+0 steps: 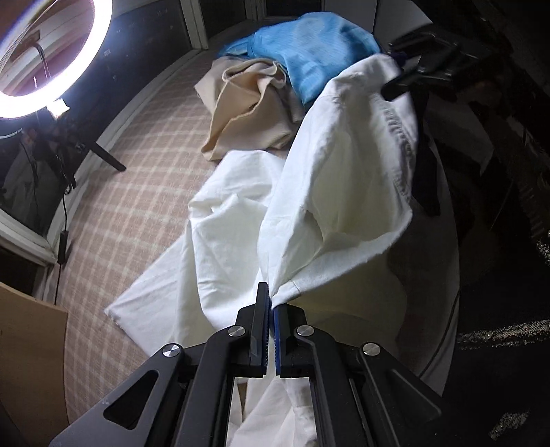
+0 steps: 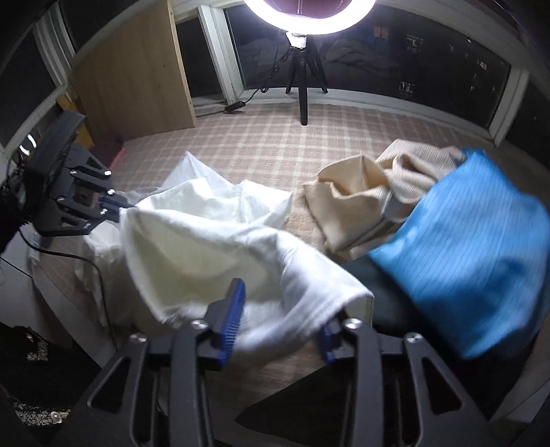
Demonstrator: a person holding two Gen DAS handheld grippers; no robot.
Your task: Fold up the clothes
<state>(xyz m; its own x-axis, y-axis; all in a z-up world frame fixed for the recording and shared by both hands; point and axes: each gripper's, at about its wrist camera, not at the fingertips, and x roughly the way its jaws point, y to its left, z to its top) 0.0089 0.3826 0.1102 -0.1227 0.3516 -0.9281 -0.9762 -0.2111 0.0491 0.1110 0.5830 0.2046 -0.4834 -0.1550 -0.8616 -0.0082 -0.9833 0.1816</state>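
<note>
White garment (image 1: pixel 240 213): one, on the checked bed (image 1: pixel 137 154), long axis running from 7 o'clock to 1 o'clock in the left wrist view, its near corner lifted. Beige garment (image 1: pixel 247 113): one, crumpled, at 12 o'clock beyond it. Blue garment (image 1: pixel 316 51): one, touching the beige piece at 1 o'clock. Left claw (image 1: pixel 271 309): pinched tight on the white garment's hem. Right claw (image 2: pixel 282 319): jaws parted, white cloth lying between them, pads not pressing it. Ring lamp (image 2: pixel 309 17): one, on a tripod.
</note>
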